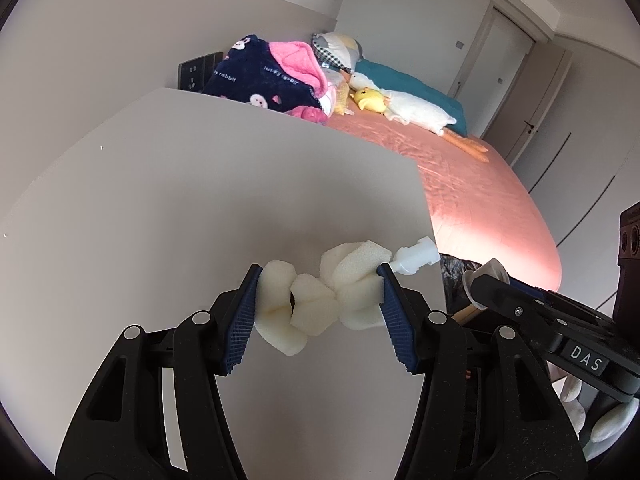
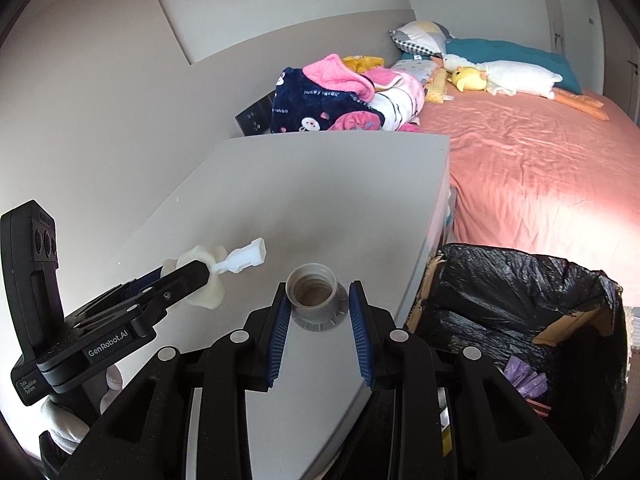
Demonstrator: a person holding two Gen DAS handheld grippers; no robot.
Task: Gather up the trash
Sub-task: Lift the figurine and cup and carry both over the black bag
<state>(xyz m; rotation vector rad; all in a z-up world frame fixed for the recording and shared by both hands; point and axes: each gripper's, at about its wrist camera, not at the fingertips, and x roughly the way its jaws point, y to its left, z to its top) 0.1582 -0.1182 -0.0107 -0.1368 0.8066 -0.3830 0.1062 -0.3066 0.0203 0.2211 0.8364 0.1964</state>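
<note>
My left gripper (image 1: 318,294) is shut on a crumpled white foam piece (image 1: 320,296) and holds it above the grey table (image 1: 200,200). A small white plastic part (image 1: 414,258) sticks out past the right finger. The foam and the plastic part (image 2: 246,258) also show in the right wrist view, in the left gripper (image 2: 192,280). My right gripper (image 2: 316,308) is shut on a grey plastic cap with a flange (image 2: 314,292), just above the table's near corner. In the left wrist view the right gripper (image 1: 486,280) is at the right edge, with the cap partly hidden.
A cardboard bin lined with a black bag (image 2: 520,320) stands on the floor right of the table (image 2: 320,200), with some trash inside. A bed with a pink sheet (image 2: 540,168), blankets and plush toys lies beyond. A dark socket panel (image 2: 256,116) is on the wall.
</note>
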